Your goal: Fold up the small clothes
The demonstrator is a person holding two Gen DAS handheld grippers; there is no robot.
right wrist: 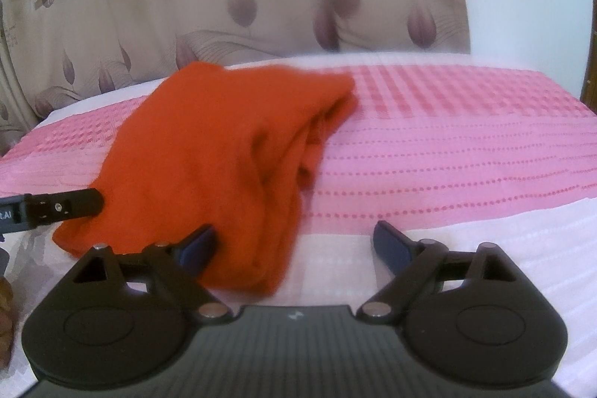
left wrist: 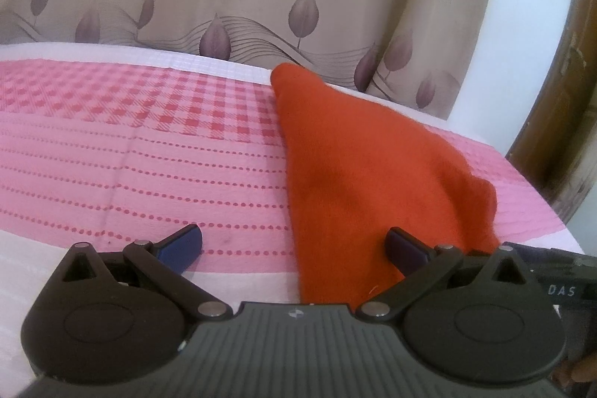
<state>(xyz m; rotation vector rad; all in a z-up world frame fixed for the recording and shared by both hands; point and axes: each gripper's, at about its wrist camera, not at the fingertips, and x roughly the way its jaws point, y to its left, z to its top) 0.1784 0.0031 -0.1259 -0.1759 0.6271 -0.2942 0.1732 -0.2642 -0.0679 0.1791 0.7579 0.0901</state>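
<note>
Nearest the left wrist camera, the left gripper (left wrist: 294,248) has its fingers (left wrist: 183,243) spread wide and empty, one over the pink cloth (left wrist: 149,155) on the bed, the other over the near corner of the orange garment (left wrist: 365,166). Closing here would likely pinch only a single layer and pull the fold open.

From the right wrist camera, the right gripper (right wrist: 294,245) also stands fully apart, holding nothing. The garment lies folded just ahead, its loose layered edge facing right. A careless sweep could snag that edge and undo the stack.
</note>
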